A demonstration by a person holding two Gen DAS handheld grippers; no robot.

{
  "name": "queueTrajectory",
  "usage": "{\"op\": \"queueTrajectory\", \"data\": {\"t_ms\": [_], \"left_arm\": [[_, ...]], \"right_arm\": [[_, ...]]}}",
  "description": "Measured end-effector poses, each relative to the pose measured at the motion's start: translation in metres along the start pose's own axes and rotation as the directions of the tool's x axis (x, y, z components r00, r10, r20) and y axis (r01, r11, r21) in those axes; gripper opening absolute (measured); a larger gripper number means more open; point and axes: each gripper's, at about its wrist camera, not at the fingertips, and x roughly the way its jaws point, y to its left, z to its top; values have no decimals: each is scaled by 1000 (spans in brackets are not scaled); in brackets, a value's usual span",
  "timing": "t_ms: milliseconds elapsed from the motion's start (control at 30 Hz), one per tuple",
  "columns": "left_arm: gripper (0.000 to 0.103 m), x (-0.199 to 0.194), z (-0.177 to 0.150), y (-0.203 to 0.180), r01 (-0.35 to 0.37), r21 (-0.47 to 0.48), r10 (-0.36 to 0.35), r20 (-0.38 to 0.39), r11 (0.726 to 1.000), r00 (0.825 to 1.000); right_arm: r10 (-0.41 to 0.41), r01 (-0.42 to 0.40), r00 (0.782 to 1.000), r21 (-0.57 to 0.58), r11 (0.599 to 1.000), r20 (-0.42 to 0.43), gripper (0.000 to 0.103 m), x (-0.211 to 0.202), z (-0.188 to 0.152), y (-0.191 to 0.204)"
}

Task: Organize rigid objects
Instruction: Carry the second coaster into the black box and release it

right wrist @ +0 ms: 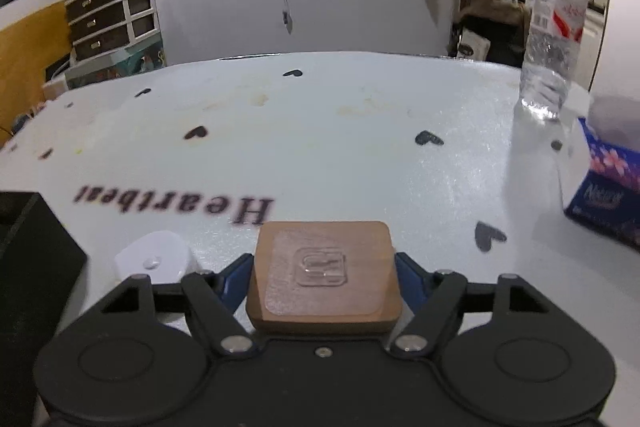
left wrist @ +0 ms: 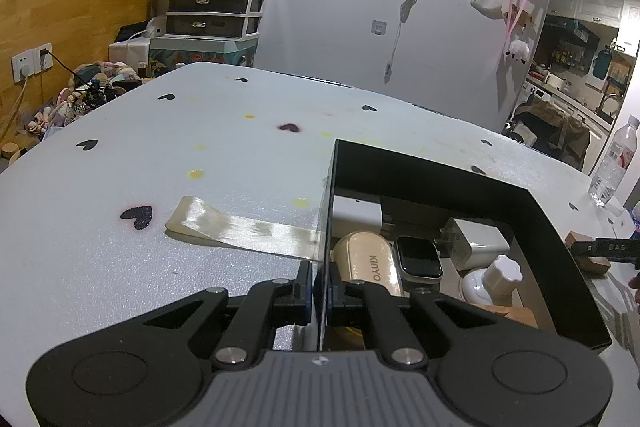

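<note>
A water bottle (right wrist: 554, 27) stands near what looks like a blue tissue pack (right wrist: 608, 187) on the heart-printed table (right wrist: 320, 131).

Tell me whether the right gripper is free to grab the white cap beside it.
Probably not yet: the right gripper is shut on the wooden block, so its jaws are occupied. The white cap lies uncovered on the table.
</note>
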Motion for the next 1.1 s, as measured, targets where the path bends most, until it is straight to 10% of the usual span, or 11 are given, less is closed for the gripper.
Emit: {"op": "queueTrajectory", "data": {"t_ms": [267,633,1100], "left_arm": [[7,0,0,0,1,-1,-1,1,1000,1000],[7,0,0,0,2,2,-2,-1,1000,1000],[8,1,1,0,15,-6,-15,-1,1000,1000]], "right_arm": [[150,-148,987,-33,988,57,76,-53,8,37],[399,-395,917,-108,912,19,76,-119,11,123],[347,-359,922,-43,932,-172,76,-110,-7,205]]}}
